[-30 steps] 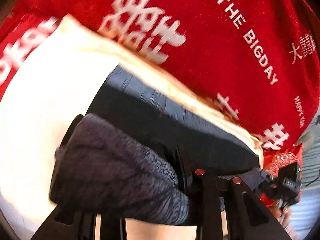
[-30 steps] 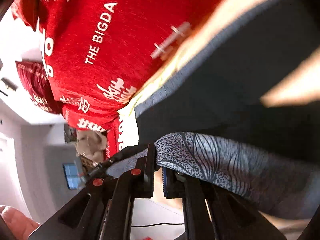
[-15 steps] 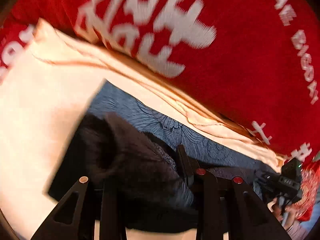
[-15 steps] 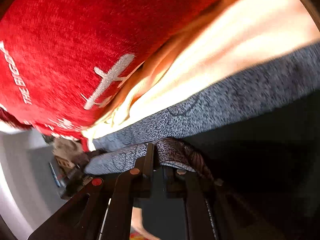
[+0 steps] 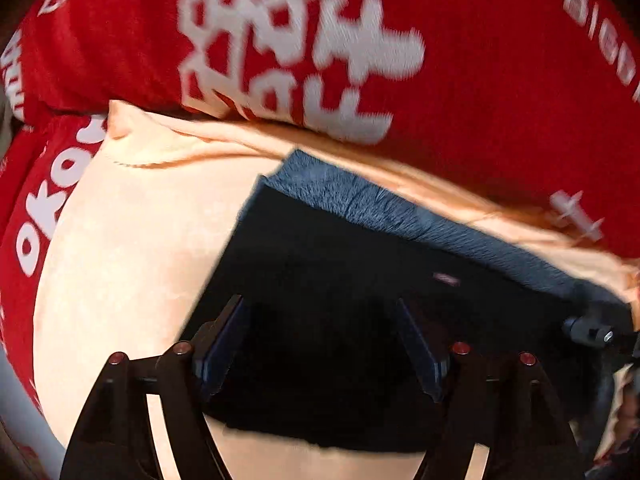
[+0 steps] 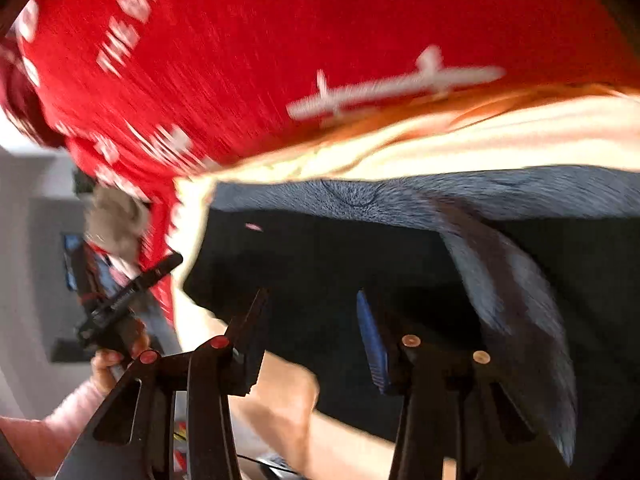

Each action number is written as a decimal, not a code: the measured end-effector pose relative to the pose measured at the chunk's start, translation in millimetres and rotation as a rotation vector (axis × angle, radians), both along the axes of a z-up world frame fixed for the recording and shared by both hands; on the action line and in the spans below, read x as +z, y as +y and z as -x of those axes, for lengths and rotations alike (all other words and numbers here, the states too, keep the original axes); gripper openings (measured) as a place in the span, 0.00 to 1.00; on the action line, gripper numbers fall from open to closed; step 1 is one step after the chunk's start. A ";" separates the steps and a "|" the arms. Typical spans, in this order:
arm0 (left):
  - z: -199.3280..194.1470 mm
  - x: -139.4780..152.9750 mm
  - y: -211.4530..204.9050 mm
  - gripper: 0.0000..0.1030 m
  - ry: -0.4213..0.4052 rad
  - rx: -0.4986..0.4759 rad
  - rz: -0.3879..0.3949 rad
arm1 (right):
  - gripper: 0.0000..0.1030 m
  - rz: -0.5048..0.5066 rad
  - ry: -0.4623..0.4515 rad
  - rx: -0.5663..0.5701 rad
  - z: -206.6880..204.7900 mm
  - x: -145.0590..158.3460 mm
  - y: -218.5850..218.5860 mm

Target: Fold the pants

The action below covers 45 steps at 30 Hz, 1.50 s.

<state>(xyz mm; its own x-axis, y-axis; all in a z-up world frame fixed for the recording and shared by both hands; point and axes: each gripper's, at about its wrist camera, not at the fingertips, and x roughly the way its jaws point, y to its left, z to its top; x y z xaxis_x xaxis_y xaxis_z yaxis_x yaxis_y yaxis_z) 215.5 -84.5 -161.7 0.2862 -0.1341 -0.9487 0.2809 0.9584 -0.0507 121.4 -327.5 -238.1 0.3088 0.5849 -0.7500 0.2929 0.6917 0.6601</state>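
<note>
The dark grey patterned pants [image 5: 360, 264] lie folded flat on a pale cream sheet [image 5: 132, 232]; their far edge shows a lighter grey band. My left gripper [image 5: 320, 308] is open just above the near part of the pants, holding nothing. In the right wrist view the pants [image 6: 340, 248] lie the same way, with a loose fold [image 6: 508, 280] draped at the right. My right gripper [image 6: 312, 300] is open over the near edge of the pants, empty. The other gripper [image 6: 124, 296] shows at the left, held by a hand.
A red blanket with white lettering [image 5: 360, 60] lies just beyond the cream sheet; it also fills the top of the right wrist view [image 6: 280, 40]. A grey floor and a small heap of cloth [image 6: 116, 220] lie off the left edge.
Both grippers were shut on the pants' edge and carried it forward over the lower layer. Both have now opened and let the fabric drop flat.
</note>
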 end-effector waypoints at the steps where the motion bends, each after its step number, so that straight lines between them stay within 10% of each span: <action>1: -1.2 -11.3 -2.4 0.73 0.007 0.003 -0.033 | 0.45 0.017 0.004 0.013 -9.7 -6.5 3.7; 5: 8.5 -9.5 13.5 0.73 0.013 0.023 -0.032 | 0.34 0.178 0.091 -0.005 -35.9 -27.0 6.3; 13: 1.1 11.1 67.5 0.73 -0.017 0.029 0.031 | 0.48 0.201 -0.145 0.322 -69.6 37.4 80.2; 19: -8.5 -10.8 75.0 0.73 0.047 -0.184 0.119 | 0.48 0.241 -0.196 0.452 -130.5 42.2 153.5; 34: -1.4 -25.8 93.7 0.73 0.134 -0.335 0.376 | 0.48 0.409 -0.056 0.689 -220.9 -7.4 235.7; 38: -5.5 -23.1 110.3 0.73 0.154 -0.326 0.420 | 0.09 0.374 -0.018 0.718 -219.1 -6.9 245.5; 45: 8.8 -5.0 130.3 0.73 0.162 -0.346 0.450 | 0.06 0.330 -0.114 0.792 -202.0 36.3 262.9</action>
<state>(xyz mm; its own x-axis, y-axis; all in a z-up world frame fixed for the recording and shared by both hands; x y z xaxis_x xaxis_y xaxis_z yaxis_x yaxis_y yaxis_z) 206.6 45.8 -166.8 0.0103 -0.5937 -0.8046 0.5285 0.6863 -0.4996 323.3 -64.6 -201.8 -0.0142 0.4173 -0.9086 -0.4118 0.8257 0.3856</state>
